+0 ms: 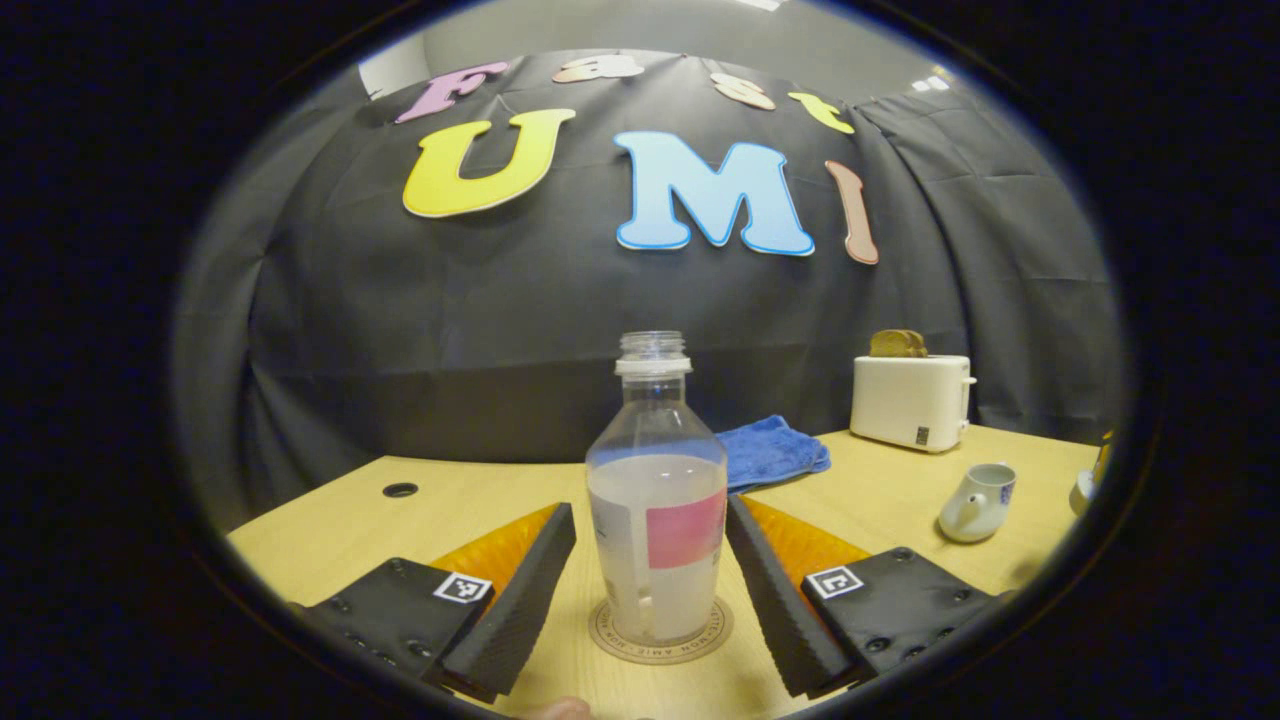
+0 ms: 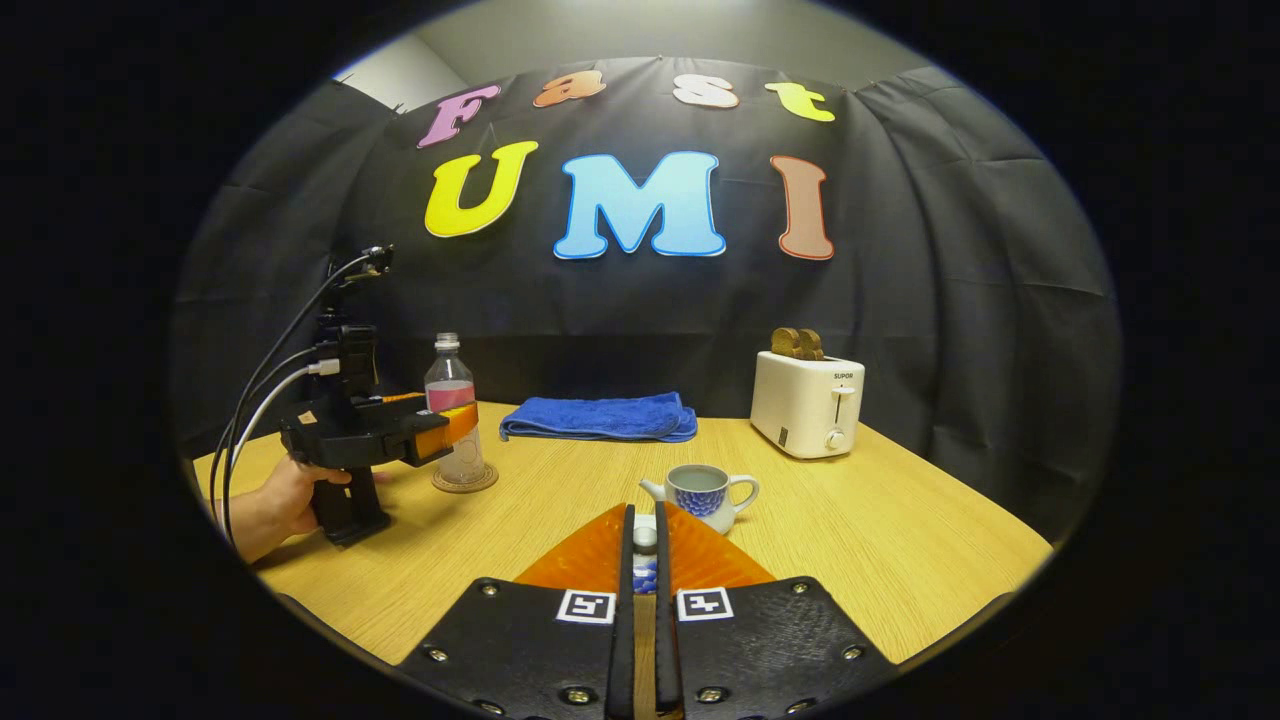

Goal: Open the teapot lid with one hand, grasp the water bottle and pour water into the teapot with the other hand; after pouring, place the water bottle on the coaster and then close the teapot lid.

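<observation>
Wood-grain table [image 2: 880,540] runs under both of your grippers, pale yellow, with a dark cloth wall behind it and a bare grey wall above that. A folded blue towel [image 2: 600,417] lies at the back, and a white toaster [image 2: 807,404] with two slices of bread in it stands to the right of it.

Your bottle [image 1: 656,500] is clear plastic, uncapped, with a pink label band and water up to about its shoulder. It stands upright, long axis vertical and mouth up, on the round coaster [image 1: 612,632]. Your left gripper [image 1: 650,590] is spread wide, one finger on each side of the bottle, neither pressing it; in the right gripper view you see it side-on at the bottle, with your hand [image 2: 290,497] on the handle.

Your teapot [image 2: 702,493] sits near the table's middle, white with a blue pattern, open at the top with water inside, spout pointing left and handle right in the right gripper view. Your right gripper [image 2: 645,545] is closed on the lid [image 2: 645,537] by its small white knob, just in front of the teapot.
</observation>
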Demonstrator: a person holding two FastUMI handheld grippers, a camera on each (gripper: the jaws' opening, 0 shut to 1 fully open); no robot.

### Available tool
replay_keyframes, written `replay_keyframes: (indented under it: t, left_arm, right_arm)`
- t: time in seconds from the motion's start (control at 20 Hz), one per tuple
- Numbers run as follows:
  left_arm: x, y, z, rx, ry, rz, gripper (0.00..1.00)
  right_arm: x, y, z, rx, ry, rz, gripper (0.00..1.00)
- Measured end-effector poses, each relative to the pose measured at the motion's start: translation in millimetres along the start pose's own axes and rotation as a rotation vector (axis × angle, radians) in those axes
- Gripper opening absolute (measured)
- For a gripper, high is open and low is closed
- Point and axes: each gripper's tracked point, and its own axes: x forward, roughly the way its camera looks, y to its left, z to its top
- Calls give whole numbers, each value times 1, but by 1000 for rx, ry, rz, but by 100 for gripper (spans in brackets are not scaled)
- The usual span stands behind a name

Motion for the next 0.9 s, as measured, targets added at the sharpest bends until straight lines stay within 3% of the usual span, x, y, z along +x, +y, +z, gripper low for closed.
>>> replay_keyframes:
  t: [0.5,0.6,0.75,0.9]
  left_arm:
    - [-48,-4,0,-17,24,18,100]
    - [-70,-3,3,-42,21,42,100]
    - [-106,-20,14,-90,3,8,100]
    - [-128,-28,26,-70,-37,-3,100]
  right_arm:
    - [-4,0,13,-5,-39,-4,8]
    - [10,-7,23,-24,-69,-25,8]
    - [42,-22,37,-71,-120,-77,8]
    - [78,-31,38,-76,-133,-109,8]
